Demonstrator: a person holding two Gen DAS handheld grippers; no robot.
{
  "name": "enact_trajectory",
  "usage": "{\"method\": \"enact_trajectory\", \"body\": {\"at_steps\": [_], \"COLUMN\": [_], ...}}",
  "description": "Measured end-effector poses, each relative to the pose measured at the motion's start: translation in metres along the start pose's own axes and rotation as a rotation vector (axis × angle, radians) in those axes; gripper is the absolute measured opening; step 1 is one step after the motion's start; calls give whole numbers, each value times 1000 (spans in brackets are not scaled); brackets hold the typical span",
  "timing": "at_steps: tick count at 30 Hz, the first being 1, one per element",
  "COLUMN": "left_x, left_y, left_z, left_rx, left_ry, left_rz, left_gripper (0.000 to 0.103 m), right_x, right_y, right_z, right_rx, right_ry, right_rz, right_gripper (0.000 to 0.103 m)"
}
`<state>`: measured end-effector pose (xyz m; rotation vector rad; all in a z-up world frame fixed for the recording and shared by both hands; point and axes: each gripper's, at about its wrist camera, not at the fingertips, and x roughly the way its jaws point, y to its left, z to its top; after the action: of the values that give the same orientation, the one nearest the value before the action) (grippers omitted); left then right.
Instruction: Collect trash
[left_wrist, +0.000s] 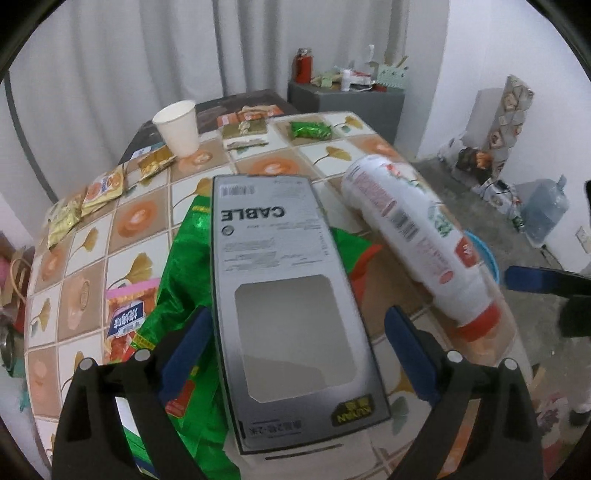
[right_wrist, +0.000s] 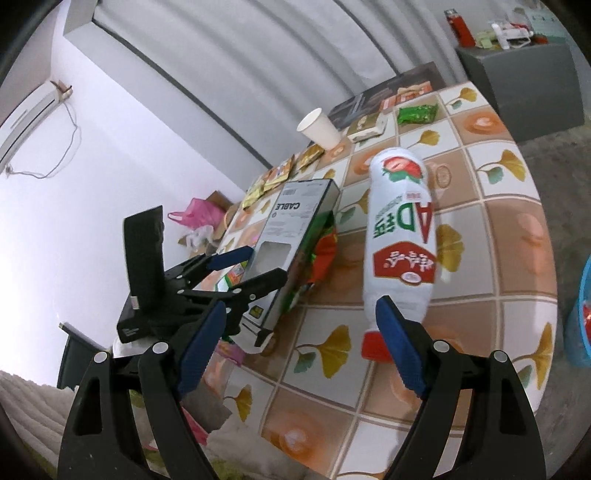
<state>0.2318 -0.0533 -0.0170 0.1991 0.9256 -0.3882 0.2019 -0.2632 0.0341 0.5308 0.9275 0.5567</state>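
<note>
A grey cable box (left_wrist: 291, 295) lies on a green snack bag (left_wrist: 184, 266) on the tiled table (left_wrist: 273, 166). My left gripper (left_wrist: 295, 354) is open, its blue pads on either side of the box's near half. It also shows in the right wrist view (right_wrist: 255, 266), astride the box (right_wrist: 291, 229). A white drink bottle with a red cap (left_wrist: 410, 236) lies to the right of the box. My right gripper (right_wrist: 295, 343) is open and empty, its right pad just in front of the bottle (right_wrist: 400, 236) near the cap.
A white paper cup (left_wrist: 179, 127), a green wrapper (left_wrist: 310, 130) and several yellow and orange snack packets (left_wrist: 103, 188) lie at the far side of the table. A blue basin (right_wrist: 580, 314) stands off the table's right edge. A grey cabinet (left_wrist: 347, 107) is behind.
</note>
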Motion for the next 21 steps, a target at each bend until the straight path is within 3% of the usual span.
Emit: {"method": "enact_trajectory", "body": {"at_steps": [7,12,21], "left_x": [17,26,21], "left_y": [8,10,23], "left_z": [0,-2,-3], "left_rx": [-35,-68,-138], "left_ry": [41,68,52], "left_rz": [44,28,-31], "left_gripper": [92,92,88], "right_x": [-10,0,28], "right_y": [-4,-6,-18], "right_z": [4,18,35], "right_rx": [-10,-7,5], "right_ry": [-41,-38,16], "right_rz": [-111,-236,-311], "right_gripper": [79,79,78]}}
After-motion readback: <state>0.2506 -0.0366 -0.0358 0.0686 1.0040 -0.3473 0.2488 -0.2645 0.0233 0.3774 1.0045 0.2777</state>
